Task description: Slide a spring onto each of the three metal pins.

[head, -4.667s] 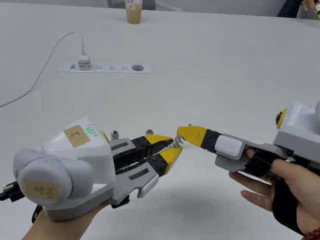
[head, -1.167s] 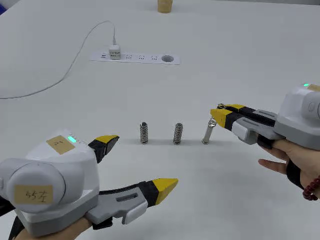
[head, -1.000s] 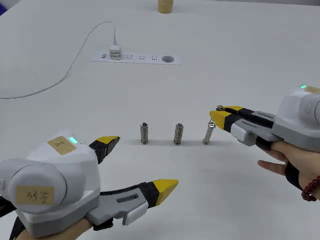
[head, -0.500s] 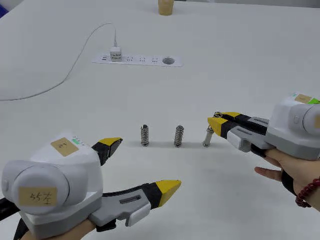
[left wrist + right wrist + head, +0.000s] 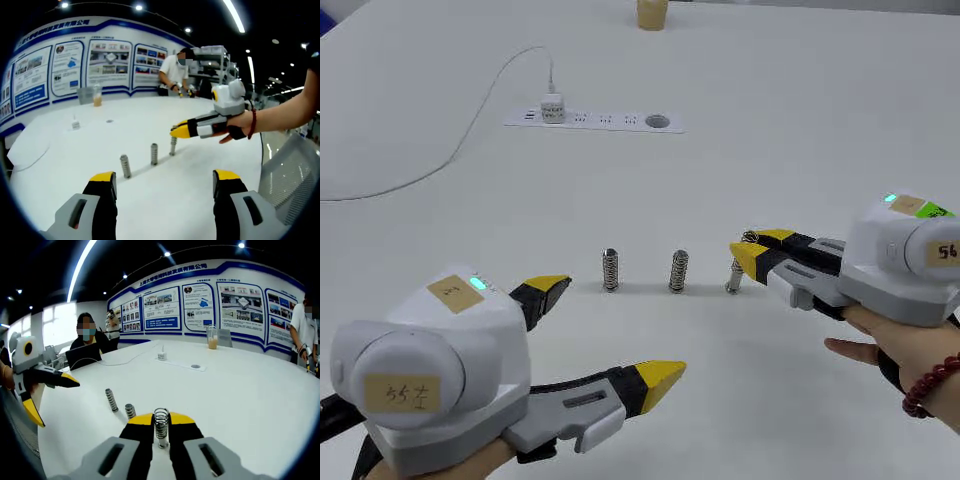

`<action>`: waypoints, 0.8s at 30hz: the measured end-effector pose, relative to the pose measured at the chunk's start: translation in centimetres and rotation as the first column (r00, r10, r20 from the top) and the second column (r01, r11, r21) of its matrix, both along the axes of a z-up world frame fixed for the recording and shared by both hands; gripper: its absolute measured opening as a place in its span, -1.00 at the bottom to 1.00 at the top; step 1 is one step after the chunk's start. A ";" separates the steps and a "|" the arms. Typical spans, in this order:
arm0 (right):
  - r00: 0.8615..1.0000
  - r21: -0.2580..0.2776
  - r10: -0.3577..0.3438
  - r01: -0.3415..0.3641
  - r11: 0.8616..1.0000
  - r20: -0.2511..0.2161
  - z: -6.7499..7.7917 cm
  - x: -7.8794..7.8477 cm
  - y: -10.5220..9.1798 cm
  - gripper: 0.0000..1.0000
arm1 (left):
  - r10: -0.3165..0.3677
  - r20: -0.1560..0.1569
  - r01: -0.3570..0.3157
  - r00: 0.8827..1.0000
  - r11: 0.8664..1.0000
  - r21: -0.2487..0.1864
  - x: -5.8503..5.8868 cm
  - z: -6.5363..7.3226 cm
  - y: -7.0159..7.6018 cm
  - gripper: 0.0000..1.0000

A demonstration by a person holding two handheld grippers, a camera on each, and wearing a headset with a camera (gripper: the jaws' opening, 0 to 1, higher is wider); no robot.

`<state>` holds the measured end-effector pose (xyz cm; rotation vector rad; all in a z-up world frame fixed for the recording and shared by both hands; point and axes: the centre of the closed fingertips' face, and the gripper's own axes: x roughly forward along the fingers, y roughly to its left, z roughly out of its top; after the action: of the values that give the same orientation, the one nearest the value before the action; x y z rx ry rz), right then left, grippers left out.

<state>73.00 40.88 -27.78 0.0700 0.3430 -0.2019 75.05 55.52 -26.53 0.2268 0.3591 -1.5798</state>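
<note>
White table, last spring held at the head of the third pin

White table (image 5: 800, 120) carries the row of pins. With the bare pin (image 5: 733, 279) as the mark, the left gripper (image 5: 612, 328) sits well off to its left and nearer the person, jaws spread wide with nothing between them. The right gripper (image 5: 742, 245) reaches in from the pin's right, jaws pinched on the spring (image 5: 160, 421). Two sprung pins (image 5: 610, 270) (image 5: 678, 270) stand to its left. Pin and spring both stand upright, seemingly in line, spring uppermost. I cannot tell whether its lowest coil is over the tip. The right gripper is plainly nearer, so the next move looks like a straight push down.
</note>
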 end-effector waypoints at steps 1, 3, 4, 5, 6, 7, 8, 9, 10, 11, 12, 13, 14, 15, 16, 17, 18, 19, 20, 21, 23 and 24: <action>1.000 -0.003 0.000 0.000 1.000 -0.007 -0.2 0.0 0.1 -0.77 | 0.001 -0.001 -0.001 1.000 1.000 0.001 0.0 0.0 0.0 0.60; 1.000 -0.010 0.001 -0.002 1.000 -0.014 -0.5 0.0 0.1 -0.77 | 0.002 -0.004 -0.002 1.000 1.000 -0.002 0.0 0.0 0.0 0.60; 1.000 -0.010 0.002 -0.002 1.000 -0.022 -0.7 -0.1 0.1 -0.77 | 0.002 -0.003 -0.002 1.000 1.000 0.000 0.1 0.0 0.0 0.60; 1.000 -0.011 0.002 -0.002 1.000 -0.023 -0.8 -0.1 0.1 -0.77 | 0.002 -0.002 -0.002 1.000 1.000 0.001 0.1 0.0 0.0 0.59; 1.000 -0.012 0.002 -0.002 1.000 -0.028 -1.0 -0.1 0.1 -0.76 | 0.003 0.000 -0.003 1.000 1.000 0.000 0.1 0.0 0.0 0.59; 1.000 -0.011 0.002 -0.002 1.000 -0.031 -1.2 -0.1 0.0 -0.77 | 0.003 -0.001 -0.003 1.000 1.000 -0.002 0.1 0.1 0.0 0.59; 0.999 -0.010 0.001 -0.001 1.000 -0.035 -1.4 -0.1 0.0 -0.76 | 0.004 -0.002 -0.004 1.000 1.000 -0.002 0.1 0.1 0.0 0.59; 0.999 -0.008 0.001 -0.001 1.000 -0.038 -1.5 -0.1 0.0 -0.76 | 0.004 0.000 -0.004 1.000 1.000 -0.001 0.1 0.0 0.0 0.59; 0.999 -0.009 0.000 -0.001 1.000 -0.041 -1.6 -0.1 0.0 -0.76 | 0.003 0.003 -0.003 1.000 1.000 0.001 0.1 0.0 0.0 0.59; 0.999 -0.008 -0.001 0.001 1.000 -0.044 -1.8 -0.1 -0.1 -0.76 | 0.003 0.005 -0.003 1.000 1.000 0.003 0.1 0.0 0.1 0.59; 0.999 -0.006 -0.003 0.003 1.000 -0.046 -1.9 -0.1 -0.1 -0.76 | 0.003 0.006 -0.003 1.000 1.000 0.003 0.2 0.0 0.1 0.59; 0.999 -0.005 -0.005 0.005 1.000 -0.048 -2.0 -0.1 -0.1 -0.76 | 0.003 0.004 -0.003 1.000 1.000 0.001 0.1 0.0 0.0 0.59; 0.999 -0.004 -0.009 0.009 1.000 -0.052 -2.1 -0.2 -0.2 -0.76 | 0.003 0.003 -0.003 1.000 1.000 0.001 0.1 0.0 0.0 0.58; 0.998 -0.004 -0.013 0.013 1.000 -0.057 -2.1 -0.2 -0.2 -0.76 | 0.003 0.004 -0.003 1.000 1.000 0.000 0.1 0.0 0.0 0.58; 0.998 -0.005 -0.015 0.014 1.000 -0.058 -2.2 -0.2 -0.1 -0.76 | 0.002 0.005 -0.002 1.000 1.000 0.000 0.1 0.0 0.0 0.58; 0.998 -0.004 -0.015 0.015 1.000 -0.060 -2.3 -0.1 -0.1 -0.76 | 0.002 0.007 -0.002 1.000 1.000 0.001 0.1 0.0 0.0 0.58; 0.998 -0.004 -0.016 0.016 1.000 -0.063 -2.4 -0.1 -0.1 -0.76 | 0.000 0.011 0.000 1.000 1.000 0.004 0.1 0.0 0.0 0.57; 0.998 -0.005 -0.017 0.016 1.000 -0.066 -2.5 -0.1 -0.1 -0.76 | 0.000 0.012 0.000 1.000 1.000 0.004 0.1 0.0 0.0 0.57; 0.998 -0.006 -0.017 0.017 1.000 -0.068 -2.5 -0.1 -0.1 -0.76 | -0.001 0.011 0.001 1.000 1.000 0.005 0.1 0.0 0.0 0.57; 0.997 -0.006 -0.017 0.017 1.000 -0.071 -2.6 -0.1 -0.1 -0.76 | -0.001 0.010 0.001 1.000 1.000 0.004 0.1 0.0 0.0 0.57; 0.997 -0.005 -0.020 0.020 1.000 -0.077 -2.8 -0.1 -0.1 -0.76 | 0.000 0.010 0.000 1.000 1.000 0.003 0.1 0.0 0.1 0.57; 0.997 -0.007 -0.021 0.020 1.000 -0.078 -2.8 -0.2 -0.2 -0.76 | 0.001 0.010 -0.001 1.000 1.000 0.003 0.1 0.0 0.1 0.57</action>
<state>72.85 40.73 -30.59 0.0601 0.4197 -0.2263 75.17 55.60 -26.55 0.2370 0.3543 -1.5767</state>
